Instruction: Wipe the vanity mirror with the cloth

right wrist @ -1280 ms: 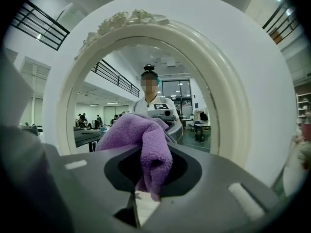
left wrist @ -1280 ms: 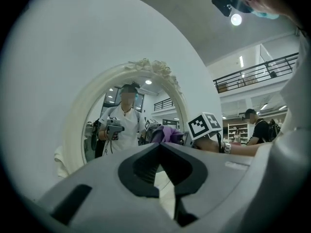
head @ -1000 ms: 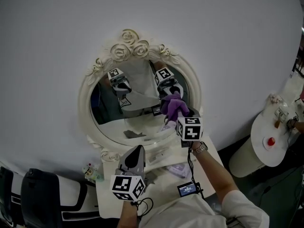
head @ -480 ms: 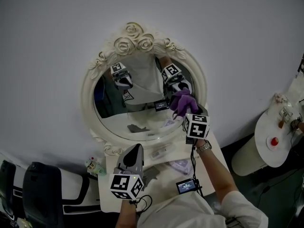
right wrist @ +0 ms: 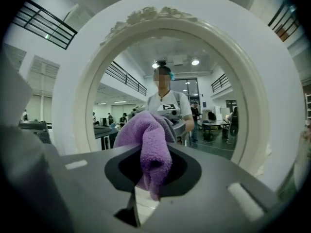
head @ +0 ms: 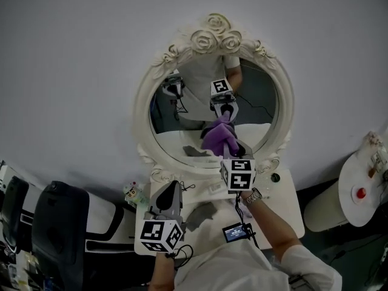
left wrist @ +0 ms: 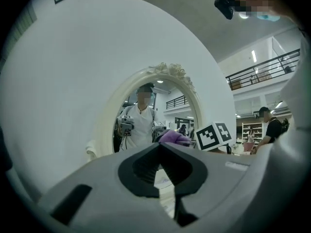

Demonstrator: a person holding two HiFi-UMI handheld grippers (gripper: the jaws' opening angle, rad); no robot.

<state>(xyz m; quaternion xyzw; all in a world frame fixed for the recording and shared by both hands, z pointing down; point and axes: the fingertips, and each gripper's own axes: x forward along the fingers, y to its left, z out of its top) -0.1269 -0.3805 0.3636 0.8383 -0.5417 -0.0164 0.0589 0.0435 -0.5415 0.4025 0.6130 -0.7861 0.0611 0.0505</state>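
The oval vanity mirror (head: 254,102) in a cream rose-carved frame (head: 140,111) stands against the white wall. My right gripper (head: 225,145) is shut on a purple cloth (head: 216,138), which is pressed to the lower middle of the glass. In the right gripper view the cloth (right wrist: 148,140) bulges out between the jaws, right in front of the mirror (right wrist: 209,106). My left gripper (head: 173,188) hangs low, in front of the mirror's base, shut with nothing in it. In the left gripper view the mirror (left wrist: 141,125) and the cloth (left wrist: 174,137) lie ahead.
A small white table (head: 285,211) carries the mirror, a little figurine (head: 132,193) and a dark cap (head: 275,177). A small screen device (head: 235,232) hangs by my right wrist. A dark chair (head: 60,229) stands at the left, a round white table (head: 364,190) at the right.
The cloth in my right gripper has slid left across the glass, from the right edge to the lower middle. The head view has shifted. My left gripper stays low.
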